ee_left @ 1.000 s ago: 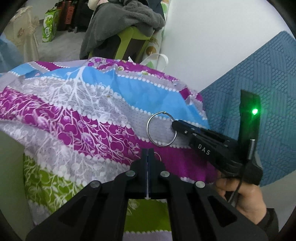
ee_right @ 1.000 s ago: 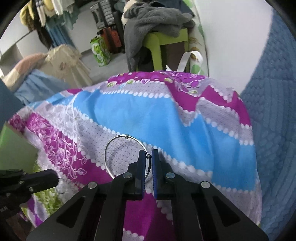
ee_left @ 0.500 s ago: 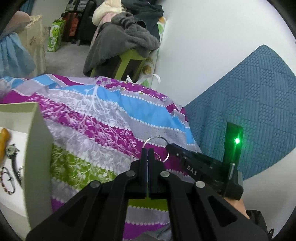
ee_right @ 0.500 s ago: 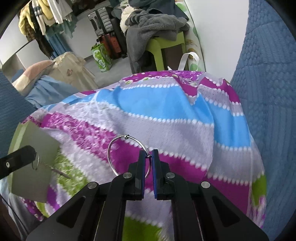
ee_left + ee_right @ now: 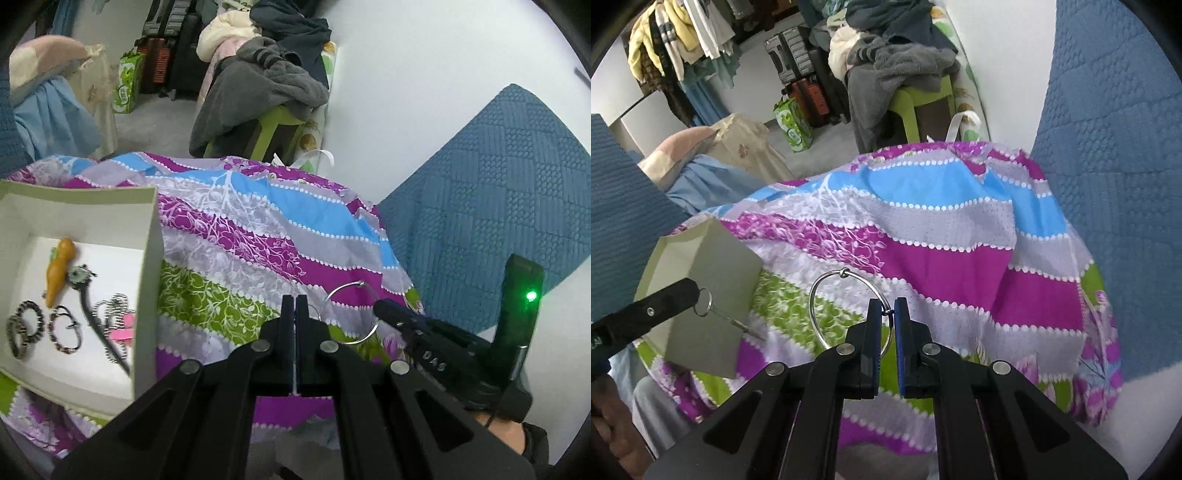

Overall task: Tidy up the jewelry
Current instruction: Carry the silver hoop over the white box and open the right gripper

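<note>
My right gripper [image 5: 884, 306] is shut on a large silver hoop [image 5: 827, 291] and holds it above the patterned cloth; the hoop also shows in the left wrist view [image 5: 345, 290], with the right gripper [image 5: 384, 308] beside it. My left gripper [image 5: 294, 301] is shut on a small ring with a thin pin [image 5: 707, 301], seen hanging from its tip [image 5: 689, 290] in the right wrist view. A pale green box [image 5: 147, 229] at the left holds bracelets [image 5: 26, 325], a watch [image 5: 83, 280] and an orange pendant [image 5: 59, 273].
The bright striped cloth [image 5: 942, 229] covers the surface under both grippers. Blue textured mats [image 5: 498, 192] lean against the white wall at the right. A green stool heaped with clothes [image 5: 905, 74] stands behind the cloth.
Both grippers have pulled back and swung left with their rings. The box with jewelry has come further into the left wrist view.
</note>
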The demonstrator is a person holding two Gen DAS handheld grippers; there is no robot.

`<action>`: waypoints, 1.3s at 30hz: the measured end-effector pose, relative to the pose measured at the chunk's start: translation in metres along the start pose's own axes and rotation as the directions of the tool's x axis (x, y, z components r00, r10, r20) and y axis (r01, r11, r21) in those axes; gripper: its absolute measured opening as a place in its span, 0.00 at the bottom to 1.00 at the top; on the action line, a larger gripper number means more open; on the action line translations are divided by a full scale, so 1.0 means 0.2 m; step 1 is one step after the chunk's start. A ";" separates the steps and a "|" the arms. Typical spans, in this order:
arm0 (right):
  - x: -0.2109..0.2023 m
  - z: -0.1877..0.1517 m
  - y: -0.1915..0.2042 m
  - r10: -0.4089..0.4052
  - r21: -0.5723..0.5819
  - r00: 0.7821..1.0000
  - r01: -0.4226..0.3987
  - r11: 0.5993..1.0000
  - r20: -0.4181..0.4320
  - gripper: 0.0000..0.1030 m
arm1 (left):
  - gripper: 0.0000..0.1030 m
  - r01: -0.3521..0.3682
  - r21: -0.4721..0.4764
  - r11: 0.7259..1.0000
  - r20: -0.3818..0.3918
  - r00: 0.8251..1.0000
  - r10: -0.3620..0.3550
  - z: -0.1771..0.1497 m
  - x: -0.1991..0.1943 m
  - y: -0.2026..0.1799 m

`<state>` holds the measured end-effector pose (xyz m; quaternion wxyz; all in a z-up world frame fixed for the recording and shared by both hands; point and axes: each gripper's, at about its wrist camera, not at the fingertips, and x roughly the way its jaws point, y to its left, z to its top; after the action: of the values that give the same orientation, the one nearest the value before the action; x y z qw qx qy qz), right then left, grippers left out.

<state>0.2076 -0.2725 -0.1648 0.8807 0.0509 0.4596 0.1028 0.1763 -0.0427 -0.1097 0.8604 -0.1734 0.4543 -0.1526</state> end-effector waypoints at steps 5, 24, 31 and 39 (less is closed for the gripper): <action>-0.19 0.08 0.07 -0.002 0.006 0.999 0.002 1.000 0.050 0.05 | 0.00 -0.003 0.033 0.999 0.024 1.000 0.002 0.05 -0.18 -0.04; -0.54 0.39 0.66 0.086 -0.095 0.980 -0.069 0.993 0.180 0.05 | 0.00 -0.058 0.066 0.996 0.132 0.990 0.049 0.32 -0.70 0.16; -0.34 0.32 0.90 0.119 -0.126 0.988 -0.106 0.986 0.095 0.05 | 0.00 -0.104 0.029 0.994 0.113 0.989 0.100 0.30 -0.74 0.43; -0.06 0.15 1.09 0.135 -0.150 0.990 -0.139 0.979 -0.032 0.05 | 0.00 -0.162 0.005 0.987 0.046 0.986 0.162 0.22 -0.68 0.69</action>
<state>0.1967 -0.0639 -0.0969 0.8677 0.0140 0.4555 0.1986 0.1536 0.1451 -0.0476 0.8808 -0.1355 0.4466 -0.0802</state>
